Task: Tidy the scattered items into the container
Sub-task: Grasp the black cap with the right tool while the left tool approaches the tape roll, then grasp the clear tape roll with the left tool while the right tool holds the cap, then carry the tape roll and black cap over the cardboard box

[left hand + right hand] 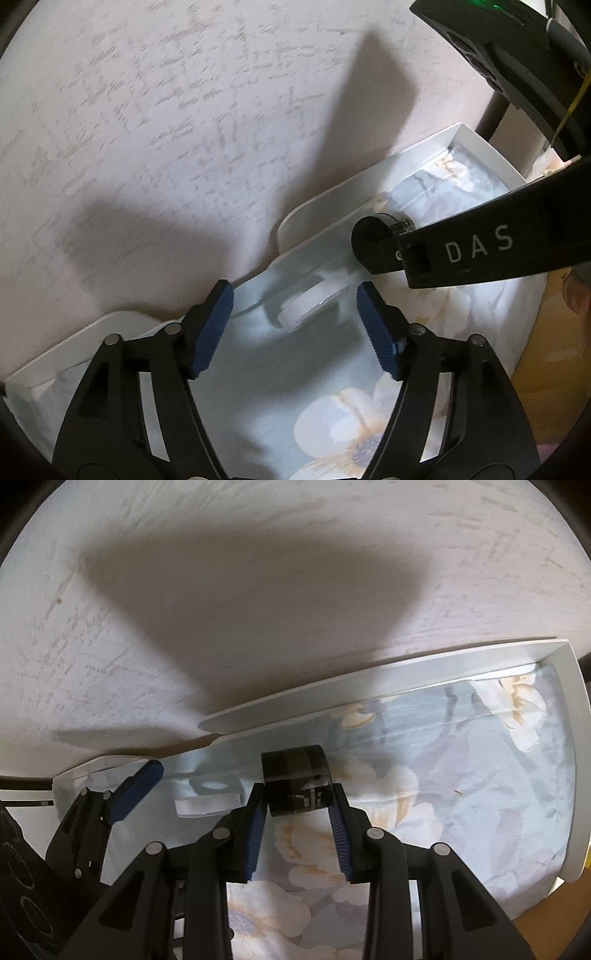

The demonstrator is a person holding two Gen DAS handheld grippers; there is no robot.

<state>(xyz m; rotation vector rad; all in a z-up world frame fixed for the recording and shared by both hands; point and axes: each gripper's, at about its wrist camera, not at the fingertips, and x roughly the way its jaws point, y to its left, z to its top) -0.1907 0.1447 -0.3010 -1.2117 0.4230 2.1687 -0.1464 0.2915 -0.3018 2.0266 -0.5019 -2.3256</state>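
A white tray with a raised rim sits against the textured wall, lined with floral cloth on which a white roll lies.

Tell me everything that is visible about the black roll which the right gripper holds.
The black roll is a short, wide cylinder, dark and glossy, like a roll of tape. It lies on its side, its curved face toward the right wrist camera. The right gripper is shut on it, one blue pad on each flat end. It is over the white tray, above the floral lining; whether it touches the lining is unclear.
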